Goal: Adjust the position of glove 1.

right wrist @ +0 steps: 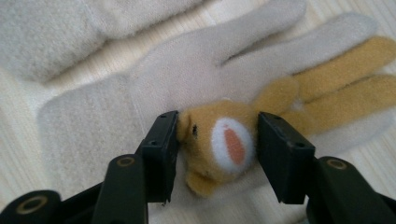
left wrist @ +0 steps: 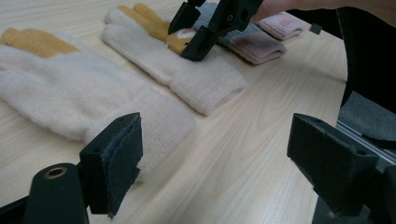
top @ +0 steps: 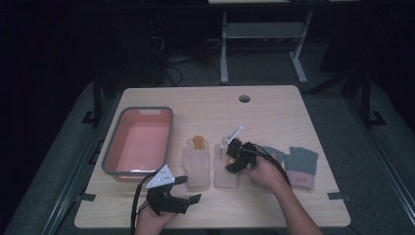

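Two cream gloves with mustard fingertips lie side by side on the wooden table: one [top: 197,164] to the left, the other [top: 222,178] under my right gripper [top: 230,159]. In the right gripper view that glove [right wrist: 187,79] carries a mustard animal face [right wrist: 224,144], and both pads of my right gripper [right wrist: 217,149] press on its sides. My left gripper [top: 190,189] hovers open near the table's front edge, its jaws wide apart [left wrist: 215,163] with nothing between them, beside the cuff of the near cream glove [left wrist: 70,93]. The left gripper view also shows the right gripper [left wrist: 205,32] on the far glove [left wrist: 187,74].
A pink tub with a grey rim [top: 169,142] stands at the left. Two grey gloves with pink cuffs [top: 301,169] lie to the right of my right hand. A cable hole [top: 244,98] sits near the table's far edge.
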A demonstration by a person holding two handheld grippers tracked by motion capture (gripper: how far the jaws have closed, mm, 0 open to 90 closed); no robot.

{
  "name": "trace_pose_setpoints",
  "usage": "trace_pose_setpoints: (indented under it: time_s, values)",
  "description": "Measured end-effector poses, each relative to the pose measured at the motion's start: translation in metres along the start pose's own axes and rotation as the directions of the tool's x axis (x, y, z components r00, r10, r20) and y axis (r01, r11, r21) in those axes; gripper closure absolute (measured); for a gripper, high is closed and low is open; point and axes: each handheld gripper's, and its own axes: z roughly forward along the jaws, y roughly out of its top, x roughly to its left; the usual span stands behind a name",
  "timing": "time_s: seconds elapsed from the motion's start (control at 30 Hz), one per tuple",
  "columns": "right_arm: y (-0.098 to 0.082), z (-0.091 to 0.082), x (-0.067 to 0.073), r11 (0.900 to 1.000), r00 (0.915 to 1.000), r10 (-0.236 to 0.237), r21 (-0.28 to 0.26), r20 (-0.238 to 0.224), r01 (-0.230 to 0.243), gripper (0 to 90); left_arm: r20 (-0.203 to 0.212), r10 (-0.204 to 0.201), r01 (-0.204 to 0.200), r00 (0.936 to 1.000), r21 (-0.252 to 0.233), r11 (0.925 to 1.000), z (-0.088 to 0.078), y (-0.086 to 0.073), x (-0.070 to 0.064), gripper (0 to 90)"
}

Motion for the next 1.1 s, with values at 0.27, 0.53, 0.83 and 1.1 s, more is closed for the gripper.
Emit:
trace_pose_setpoints:
  time_s: [0.27, 0.53, 0.83, 1.1]
  values:
    - [-0.001, 0.001, 0.001, 1.0, 0.9999, 0.004, 0.002, 0.011, -0.004, 52.1, 0.0, 0.003, -0.003, 1.0, 0.006, 1.0, 0.0, 0.0, 0.0, 17.9]
    - [-0.002, -0.001, 0.0, 1.0, 0.9999, 0.006, -0.014, 0.013, -0.006, 56.2, -0.003, 0.004, -0.004, 1.0, 0.005, 1.0, 0.0, 0.0, 0.001, 17.9]
    - [-0.002, -0.007, 0.002, 0.999, 1.0, 0.005, -0.032, 0.006, -0.005, 59.1, -0.007, 0.008, -0.008, 0.9999, 0.006, 1.0, -0.001, 0.0, 0.001, 17.9]
    - [0.001, -0.02, 0.004, 0.999, 0.9999, -0.011, -0.048, 0.009, 0.011, 59.5, -0.006, 0.009, -0.009, 0.9999, 0.01, 0.9999, -0.001, 0.0, 0.002, 17.9]
